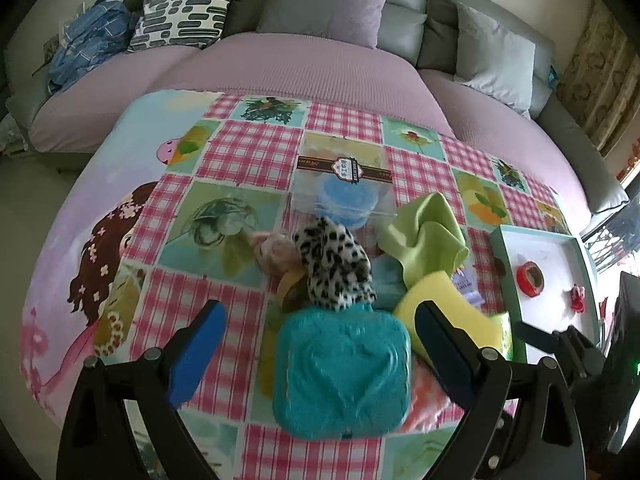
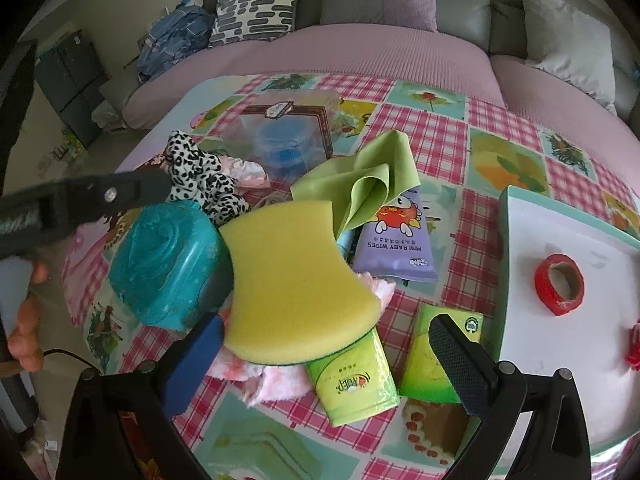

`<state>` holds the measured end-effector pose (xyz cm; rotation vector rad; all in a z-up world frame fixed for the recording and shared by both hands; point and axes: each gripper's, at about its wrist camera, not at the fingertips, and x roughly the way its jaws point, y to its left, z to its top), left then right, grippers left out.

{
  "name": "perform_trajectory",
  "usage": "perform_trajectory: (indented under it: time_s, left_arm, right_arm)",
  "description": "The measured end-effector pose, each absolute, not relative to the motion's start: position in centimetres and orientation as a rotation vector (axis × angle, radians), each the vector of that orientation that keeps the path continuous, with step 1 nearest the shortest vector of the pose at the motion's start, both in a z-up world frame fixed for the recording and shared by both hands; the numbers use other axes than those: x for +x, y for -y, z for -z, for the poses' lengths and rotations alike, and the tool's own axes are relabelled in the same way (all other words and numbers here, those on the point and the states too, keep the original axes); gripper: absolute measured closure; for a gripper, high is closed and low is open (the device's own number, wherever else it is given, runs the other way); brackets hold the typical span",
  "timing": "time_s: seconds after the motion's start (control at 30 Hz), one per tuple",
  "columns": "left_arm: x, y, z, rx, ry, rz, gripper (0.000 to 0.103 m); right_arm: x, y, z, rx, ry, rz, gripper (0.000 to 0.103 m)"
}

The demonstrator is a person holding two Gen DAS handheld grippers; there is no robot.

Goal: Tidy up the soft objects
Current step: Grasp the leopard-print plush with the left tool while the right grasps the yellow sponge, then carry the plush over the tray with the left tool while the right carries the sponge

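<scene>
A pile of soft things lies on the patterned table. A teal wipes box (image 1: 343, 372) sits between the fingers of my open left gripper (image 1: 320, 360), untouched. Behind it lie a leopard-print cloth (image 1: 336, 268), a green cloth (image 1: 424, 240) and a yellow sponge (image 1: 448, 312). In the right wrist view the yellow sponge (image 2: 296, 280) rests on a pink fluffy cloth (image 2: 272, 380), just ahead of my open, empty right gripper (image 2: 328, 356). The teal box (image 2: 168, 264), green cloth (image 2: 360, 184), leopard cloth (image 2: 204, 176) and a purple baby wipes pack (image 2: 396, 244) show there too.
A clear plastic box (image 1: 340, 184) holding a blue item stands behind the pile. A white tray (image 2: 532, 320) at the right holds a red tape roll (image 2: 559, 284). Two green tissue packs (image 2: 356, 380) lie near the right gripper. A sofa with cushions (image 1: 332, 0) is behind the table.
</scene>
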<state>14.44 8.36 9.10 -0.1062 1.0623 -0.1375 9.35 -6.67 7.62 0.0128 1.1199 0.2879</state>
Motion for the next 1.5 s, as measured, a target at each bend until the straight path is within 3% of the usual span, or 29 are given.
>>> perform_trajectory:
  time_s: [0.13, 0.27, 0.5, 0.67, 1.5]
  left_arm:
    - [15.7, -8.4, -8.7, -0.117, -1.071, 0.135, 0.014]
    - [16.7, -8.2, -8.4, -0.117, -1.081, 0.134, 0.028]
    - [17.4, -8.3, -7.4, -0.161, -1.101, 0.145, 0.063]
    - [17.4, -8.1, -7.6, -0.151, -1.086, 0.149, 0.082]
    - [11.7, -5.8, -15.5, -0.159, -0.875, 0.22, 0.085]
  right_arm:
    - [9.8, 6.7, -7.2, 0.026, -1.127, -0.3, 0.0]
    - [10.0, 6.7, -7.0, 0.038, -1.128, -0.309, 0.001]
    - [10.1, 6.8, -6.9, 0.066, -1.132, -0.333, 0.028]
    - [9.9, 6.7, -7.1, 0.073, -1.127, -0.357, 0.032]
    - [5.6, 13.7, -11.8, 0.178, -1.02, -0.217, 0.033]
